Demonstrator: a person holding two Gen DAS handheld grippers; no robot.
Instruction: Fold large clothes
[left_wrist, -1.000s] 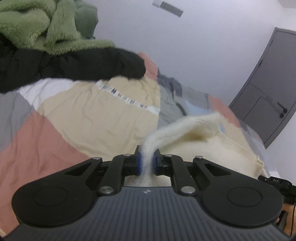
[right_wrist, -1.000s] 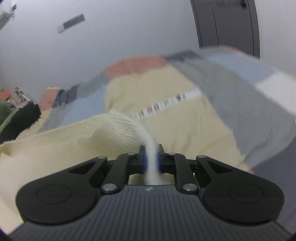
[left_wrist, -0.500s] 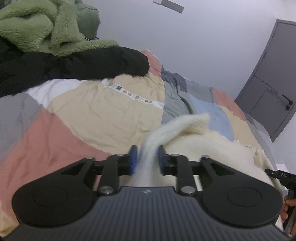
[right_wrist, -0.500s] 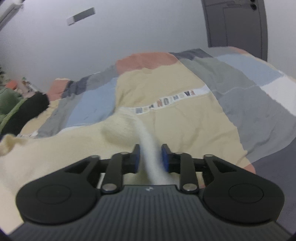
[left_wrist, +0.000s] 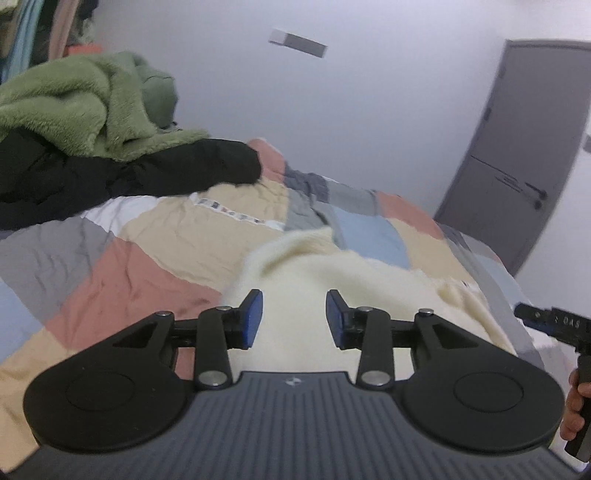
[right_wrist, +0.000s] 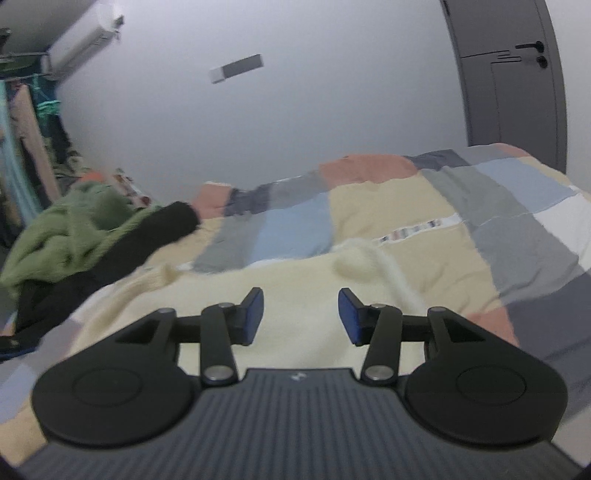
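Observation:
A cream knitted sweater (left_wrist: 332, 280) lies spread on the patchwork bedspread (left_wrist: 129, 273). My left gripper (left_wrist: 294, 314) hovers above it, jaws opening, nothing pinched between the blue pads. In the right wrist view the same cream sweater (right_wrist: 258, 280) stretches across the bed, one soft fold lying just right of my right gripper (right_wrist: 301, 317). Its jaws are opening too, and the gap between them is empty. The right gripper's handle (left_wrist: 554, 325), held by a hand, shows at the left view's right edge.
A green fleece garment (left_wrist: 74, 107) and a black jacket (left_wrist: 129, 177) are heaped at the bed's far left. A grey door (left_wrist: 517, 166) stands beyond the bed at right. Hanging clothes (right_wrist: 26, 155) and an air conditioner (right_wrist: 85, 37) are at the left wall.
Both grippers let go of the sweater's cloth, opened their jaws, and lifted up and back from it. The released fabric has dropped onto the bed.

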